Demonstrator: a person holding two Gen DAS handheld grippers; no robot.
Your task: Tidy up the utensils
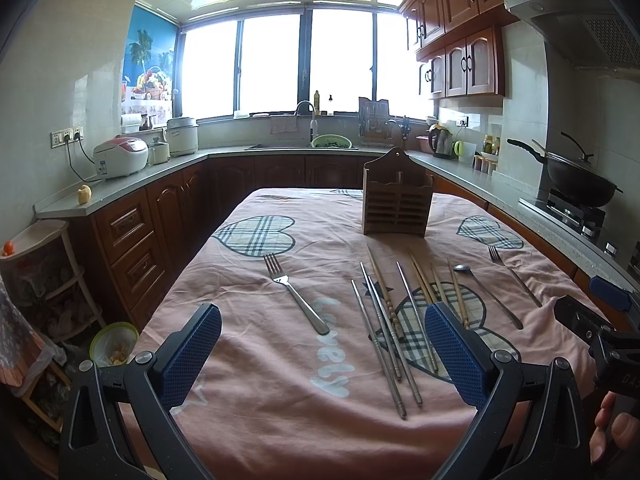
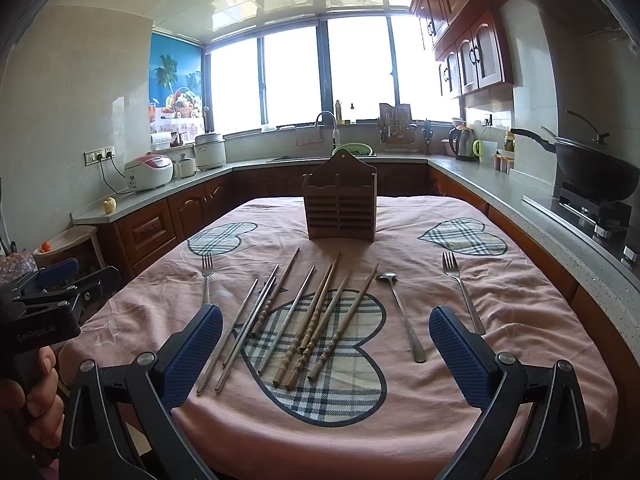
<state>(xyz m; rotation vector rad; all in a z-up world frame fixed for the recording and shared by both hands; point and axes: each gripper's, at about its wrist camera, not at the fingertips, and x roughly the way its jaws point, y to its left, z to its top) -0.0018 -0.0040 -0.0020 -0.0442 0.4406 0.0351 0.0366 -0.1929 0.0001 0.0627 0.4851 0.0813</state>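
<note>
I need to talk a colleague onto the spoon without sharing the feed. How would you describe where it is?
Start at the wooden holder standing at the far end of the pink tablecloth. In front of it lies a row of chopsticks; just right of them, before the right-hand fork, is the spoon. It is the only piece with a small rounded bowl instead of tines or a plain stick.

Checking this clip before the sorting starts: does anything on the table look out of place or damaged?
Nothing looks damaged or spilled. The chopsticks lie loose and fanned at uneven angles, with two forks and a spoon flat on the cloth, none in the wooden holder. Both grippers are open.
</note>
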